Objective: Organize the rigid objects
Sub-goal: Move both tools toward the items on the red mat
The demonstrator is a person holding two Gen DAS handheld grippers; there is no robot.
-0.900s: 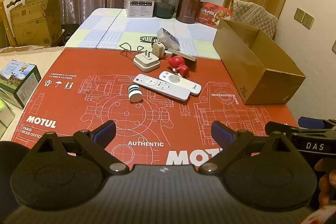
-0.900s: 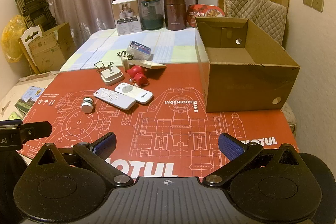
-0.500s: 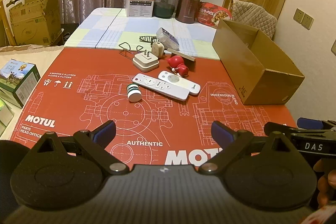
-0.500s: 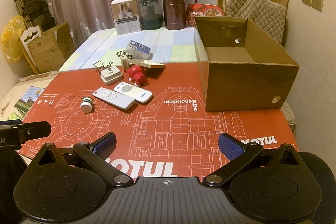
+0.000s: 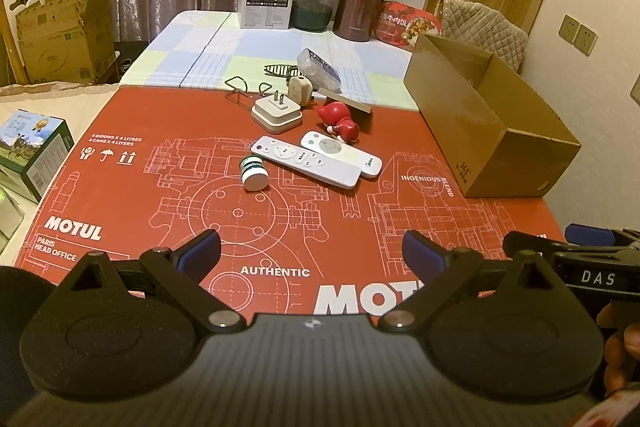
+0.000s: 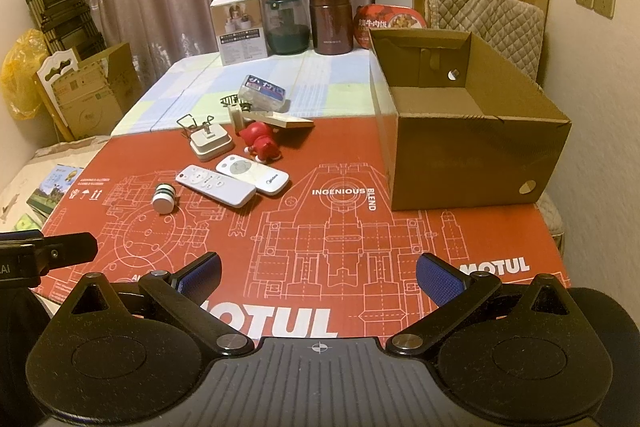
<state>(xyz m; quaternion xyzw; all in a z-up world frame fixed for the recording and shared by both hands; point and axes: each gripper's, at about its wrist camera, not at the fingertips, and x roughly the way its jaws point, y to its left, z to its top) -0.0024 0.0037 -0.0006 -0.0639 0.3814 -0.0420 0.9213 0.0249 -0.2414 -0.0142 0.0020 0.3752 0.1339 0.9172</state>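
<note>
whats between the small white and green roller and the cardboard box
The two white remotes, lying side by side between the roller and the cardboard box; clearest in the right wrist view.

bare red mat (image 6: 340, 227) ahead, cardboard box (image 6: 472, 163) walling right

Table (image 6: 192, 79) bears red mat (image 6: 360, 235); cardboard box (image 6: 472, 163).

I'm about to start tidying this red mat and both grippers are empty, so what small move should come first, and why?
Probably bring the right gripper forward toward the long white remote control. Both it and the left gripper stand open and empty at the mat's near edge, nothing has gone into the open brown cardboard box yet, and that remote lies flat, among the nearest items, with clear space on its near side.
</note>
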